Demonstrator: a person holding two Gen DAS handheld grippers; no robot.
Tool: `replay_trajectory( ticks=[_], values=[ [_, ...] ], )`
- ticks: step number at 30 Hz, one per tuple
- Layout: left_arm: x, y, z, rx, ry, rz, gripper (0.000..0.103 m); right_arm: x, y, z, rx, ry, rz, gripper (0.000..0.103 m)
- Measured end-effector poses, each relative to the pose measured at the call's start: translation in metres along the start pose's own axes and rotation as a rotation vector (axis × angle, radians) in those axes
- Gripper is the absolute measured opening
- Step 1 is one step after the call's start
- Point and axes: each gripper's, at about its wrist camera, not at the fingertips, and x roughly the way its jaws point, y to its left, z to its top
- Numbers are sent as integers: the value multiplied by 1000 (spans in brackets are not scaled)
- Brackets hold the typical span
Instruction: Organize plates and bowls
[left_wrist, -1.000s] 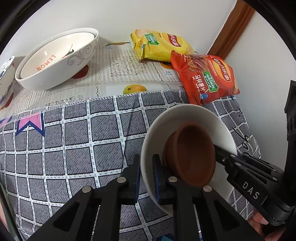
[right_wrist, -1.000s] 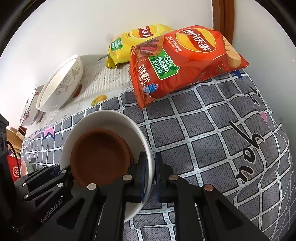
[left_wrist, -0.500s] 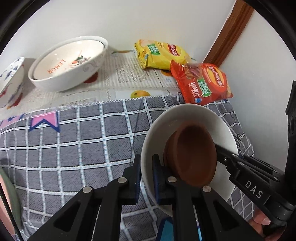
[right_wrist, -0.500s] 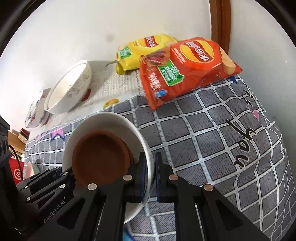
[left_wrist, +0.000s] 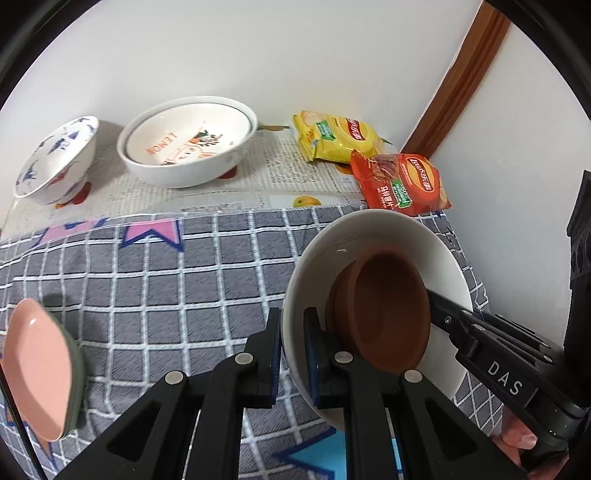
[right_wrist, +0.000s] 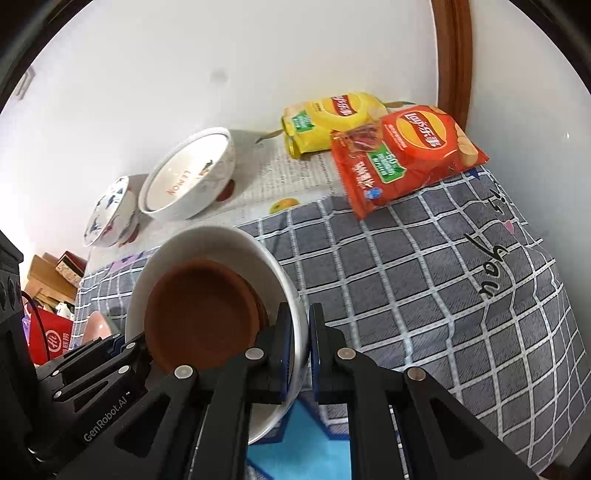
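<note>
Keep each hand-held gripper, left (left_wrist: 292, 354) and right (right_wrist: 302, 352), clamped on opposite rims of the white bowl (left_wrist: 317, 258); hold it level so the brown dish (left_wrist: 384, 310) stays nested.

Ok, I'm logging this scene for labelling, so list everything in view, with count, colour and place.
white bowl: 1, white, held at both rims above the cloth
brown dish: 1, brown, inside the white bowl
LEMON bowl: 1, white, far side by the wall
patterned bowl: 1, white and blue, left of the LEMON bowl
pink plate: 1, pink, left edge
chip bags: 2, yellow and red, far corner
tablecloth: 1, grey checked
left gripper: jaws clamp the rim
right gripper: jaws clamp the opposite rim
</note>
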Motion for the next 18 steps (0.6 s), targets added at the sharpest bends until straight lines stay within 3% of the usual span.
replay_trajectory(
  ticks=[18],
  values=[
    [-49, 71, -24, -62, -46, 57, 12, -4, 84, -25, -79, 9, 57, 9]
  ],
)
